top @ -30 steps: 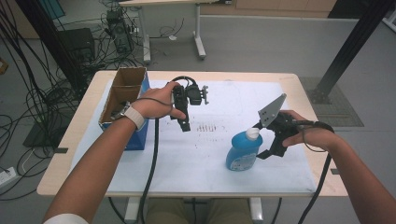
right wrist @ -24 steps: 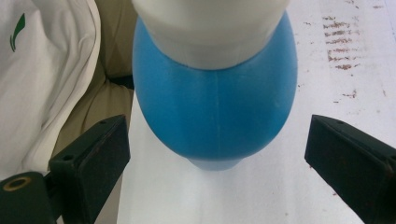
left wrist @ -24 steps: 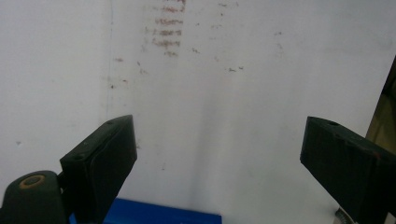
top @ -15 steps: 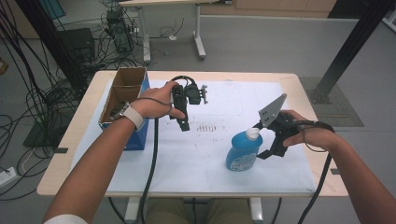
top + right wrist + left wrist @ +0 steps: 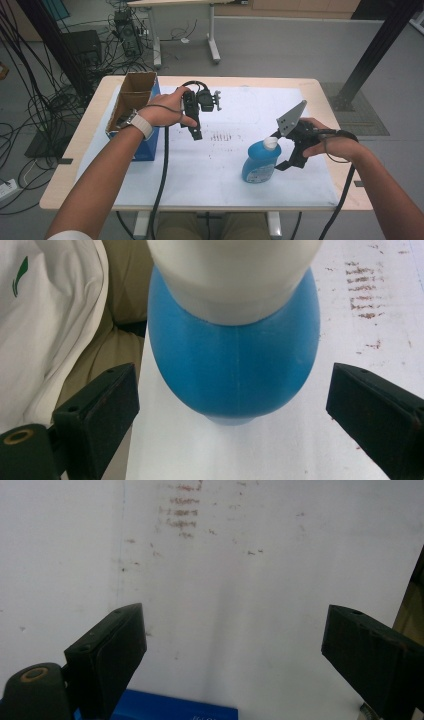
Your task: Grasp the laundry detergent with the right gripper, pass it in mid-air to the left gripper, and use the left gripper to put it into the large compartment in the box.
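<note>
Blue bottle (image 5: 261, 162) with white cap (image 5: 270, 143) is standing upright on the white table cover (image 5: 200, 170), toward the person's right — the right gripper (image 5: 295, 145) is hovering just beside its cap, jaws spread wide on either side of the bottle (image 5: 234, 360), not touching it. Left gripper (image 5: 192, 117) is hanging over the middle of the cover, jaws likewise wide apart and holding nothing — an open cardboard box (image 5: 131, 100) is sitting near it at the table's left edge.

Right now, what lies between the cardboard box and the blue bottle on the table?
In the high view, the left tongs hover between the cardboard box and the blue bottle, above white paper bearing faint reddish marks.
</note>
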`<state>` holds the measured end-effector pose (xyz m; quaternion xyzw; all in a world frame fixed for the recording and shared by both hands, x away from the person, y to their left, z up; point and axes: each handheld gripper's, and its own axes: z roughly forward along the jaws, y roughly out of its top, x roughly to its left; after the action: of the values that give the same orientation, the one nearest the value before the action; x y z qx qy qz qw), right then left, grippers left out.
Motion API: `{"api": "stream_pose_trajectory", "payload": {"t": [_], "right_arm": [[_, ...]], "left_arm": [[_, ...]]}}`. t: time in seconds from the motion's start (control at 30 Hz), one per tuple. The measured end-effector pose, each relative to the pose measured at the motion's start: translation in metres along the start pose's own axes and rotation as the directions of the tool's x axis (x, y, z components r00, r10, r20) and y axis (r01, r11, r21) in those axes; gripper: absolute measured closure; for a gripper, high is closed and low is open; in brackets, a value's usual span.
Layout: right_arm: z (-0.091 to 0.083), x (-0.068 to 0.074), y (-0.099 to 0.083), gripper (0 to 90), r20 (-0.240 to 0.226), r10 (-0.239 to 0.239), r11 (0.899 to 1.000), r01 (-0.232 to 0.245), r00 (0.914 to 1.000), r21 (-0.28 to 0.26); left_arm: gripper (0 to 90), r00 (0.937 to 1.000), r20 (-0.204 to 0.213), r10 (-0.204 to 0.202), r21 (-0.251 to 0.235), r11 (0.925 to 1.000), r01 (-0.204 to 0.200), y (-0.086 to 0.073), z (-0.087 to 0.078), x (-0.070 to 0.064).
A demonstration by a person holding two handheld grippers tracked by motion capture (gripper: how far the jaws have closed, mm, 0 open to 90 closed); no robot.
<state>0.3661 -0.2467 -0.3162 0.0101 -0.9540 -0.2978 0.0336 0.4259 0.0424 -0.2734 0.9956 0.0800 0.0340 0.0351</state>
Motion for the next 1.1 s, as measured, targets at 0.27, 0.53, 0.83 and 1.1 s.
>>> {"api": "stream_pose_trajectory", "payload": {"t": [0.27, 0.53, 0.83, 1.1], "right_arm": [[0.0002, -0.0002, 0.0001, 6.8, 0.001, 0.003, 1.000, -0.003, 1.0000, 0.001], [0.0007, -0.0002, 0.0004, 6.8, 0.002, 0.006, 1.000, -0.006, 1.0000, 0.001], [0.0013, -0.0008, 0.0004, 6.8, 0.000, 0.005, 1.000, -0.005, 1.0000, 0.004], [0.0025, -0.0012, 0.0013, 6.8, 0.000, 0.000, 1.000, 0.000, 1.0000, 0.004]], "left_arm": [[11.2, 1.0000, -0.001, 0.001, 0.000, 1.0000, -0.001, 0.0001, -0.0001, -0.0001], [11.1, 1.0000, -0.002, -0.002, -0.002, 1.0000, 0.002, -0.0006, 0.0000, -0.0002], [11.2, 1.0000, -0.004, 0.001, -0.004, 1.0000, -0.001, -0.0010, -0.0002, 0.0005], [11.2, 1.0000, -0.006, 0.000, -0.010, 1.0000, 0.000, -0.0014, 0.0004, 0.0005]]}}
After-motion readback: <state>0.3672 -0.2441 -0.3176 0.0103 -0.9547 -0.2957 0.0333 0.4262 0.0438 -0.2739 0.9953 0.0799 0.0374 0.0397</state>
